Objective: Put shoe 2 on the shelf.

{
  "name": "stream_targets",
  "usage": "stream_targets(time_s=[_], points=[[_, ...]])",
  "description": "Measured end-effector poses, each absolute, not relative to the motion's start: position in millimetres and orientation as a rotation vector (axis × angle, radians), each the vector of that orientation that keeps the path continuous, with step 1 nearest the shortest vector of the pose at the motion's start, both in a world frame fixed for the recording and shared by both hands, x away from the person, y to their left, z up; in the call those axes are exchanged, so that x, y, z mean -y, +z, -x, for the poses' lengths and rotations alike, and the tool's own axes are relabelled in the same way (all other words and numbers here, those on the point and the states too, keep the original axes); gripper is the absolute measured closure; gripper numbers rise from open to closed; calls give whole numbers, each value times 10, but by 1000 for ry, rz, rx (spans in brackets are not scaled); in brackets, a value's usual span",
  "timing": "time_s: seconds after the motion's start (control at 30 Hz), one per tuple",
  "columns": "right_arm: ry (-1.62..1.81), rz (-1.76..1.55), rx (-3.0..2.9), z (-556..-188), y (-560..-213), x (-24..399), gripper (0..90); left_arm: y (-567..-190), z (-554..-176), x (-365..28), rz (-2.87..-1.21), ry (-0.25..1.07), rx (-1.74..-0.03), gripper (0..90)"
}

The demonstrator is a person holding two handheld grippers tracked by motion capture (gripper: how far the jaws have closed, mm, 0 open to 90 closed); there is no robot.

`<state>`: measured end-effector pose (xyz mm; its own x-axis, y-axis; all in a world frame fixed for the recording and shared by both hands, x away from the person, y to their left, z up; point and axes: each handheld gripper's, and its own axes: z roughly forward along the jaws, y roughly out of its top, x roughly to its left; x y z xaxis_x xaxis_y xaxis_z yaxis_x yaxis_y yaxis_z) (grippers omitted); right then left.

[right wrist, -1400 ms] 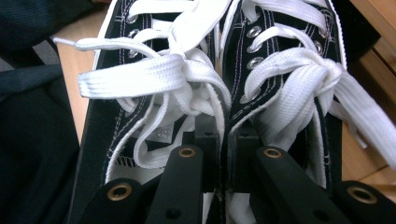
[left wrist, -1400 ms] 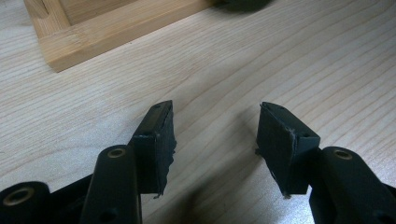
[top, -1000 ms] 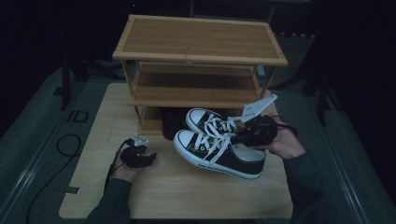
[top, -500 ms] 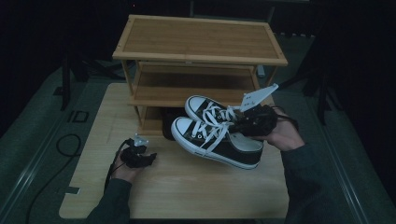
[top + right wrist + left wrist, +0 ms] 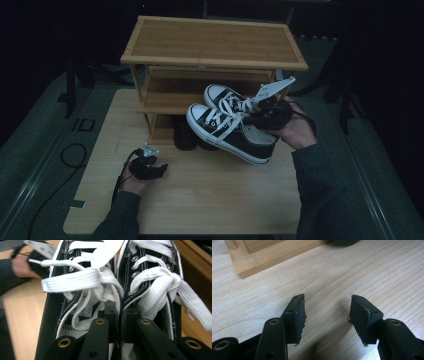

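A pair of black canvas sneakers (image 5: 227, 127) with white laces and white toe caps hangs in the air in front of the wooden shoe rack (image 5: 212, 47), toes pointing left. My right gripper (image 5: 267, 117) is shut on the sneakers (image 5: 82, 297): each jaw reaches into one shoe and they pinch the two inner side walls together. My left gripper (image 5: 159, 171) rests low over the table (image 5: 210, 200) at the front left. In the left gripper view its jaws stand open with bare wood between them (image 5: 327, 315).
A dark pair of shoes (image 5: 186, 134) sits on the rack's bottom shelf behind the lifted sneakers. The rack's corner post (image 5: 247, 266) lies just ahead of the left gripper. A black cable (image 5: 75, 152) trails on the floor at the left.
The right hand has lifted the sneakers off the table and carried them up and toward the rack. The left hand and its gripper have stayed put.
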<state>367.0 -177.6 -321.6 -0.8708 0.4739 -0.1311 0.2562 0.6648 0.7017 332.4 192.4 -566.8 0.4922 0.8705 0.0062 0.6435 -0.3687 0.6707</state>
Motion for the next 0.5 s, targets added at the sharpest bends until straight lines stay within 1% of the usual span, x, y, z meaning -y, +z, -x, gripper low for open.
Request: stream_targets(time_s=[0.5], points=[[1026, -756, -2475, -3903, -3310, 1707, 860, -5670, -3323, -1923, -2129, 485, -1240, 467]])
